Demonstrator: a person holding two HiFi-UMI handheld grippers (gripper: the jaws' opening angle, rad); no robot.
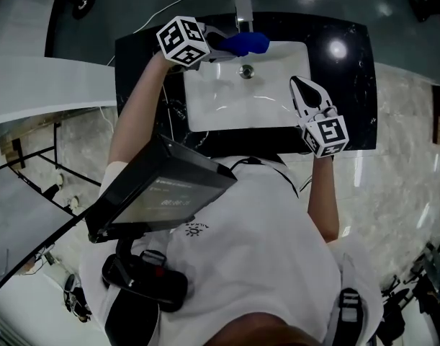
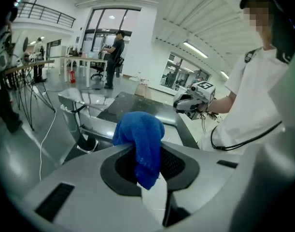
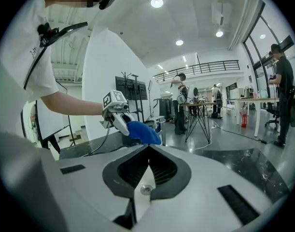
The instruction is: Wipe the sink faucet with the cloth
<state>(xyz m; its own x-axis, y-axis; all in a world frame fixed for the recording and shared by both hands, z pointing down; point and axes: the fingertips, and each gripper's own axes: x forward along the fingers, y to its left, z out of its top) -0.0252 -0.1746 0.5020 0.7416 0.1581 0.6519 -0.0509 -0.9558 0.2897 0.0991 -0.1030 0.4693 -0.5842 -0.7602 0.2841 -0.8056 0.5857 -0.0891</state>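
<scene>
The chrome faucet [image 1: 243, 9] stands at the back edge of the white sink basin [image 1: 212, 107]. My left gripper [image 1: 223, 43] is shut on a blue cloth [image 1: 245, 44] and holds it just in front of the faucet's foot, above the drain [image 1: 246, 71]. Whether the cloth touches the faucet I cannot tell. In the left gripper view the cloth [image 2: 140, 129] hangs bunched out of the jaws, with the faucet [image 2: 72, 115] to its left. My right gripper [image 1: 300, 85] is shut and empty over the basin's right side. Its own view shows the cloth [image 3: 143, 132] in the left gripper [image 3: 119, 121].
The basin sits in a black marble counter [image 1: 349, 85] with pale stone floor around it. A white cable [image 1: 162, 9] runs behind the counter. A dark flat device [image 1: 162, 193] hangs at the person's chest. Several people, desks and tripods stand far off in the hall.
</scene>
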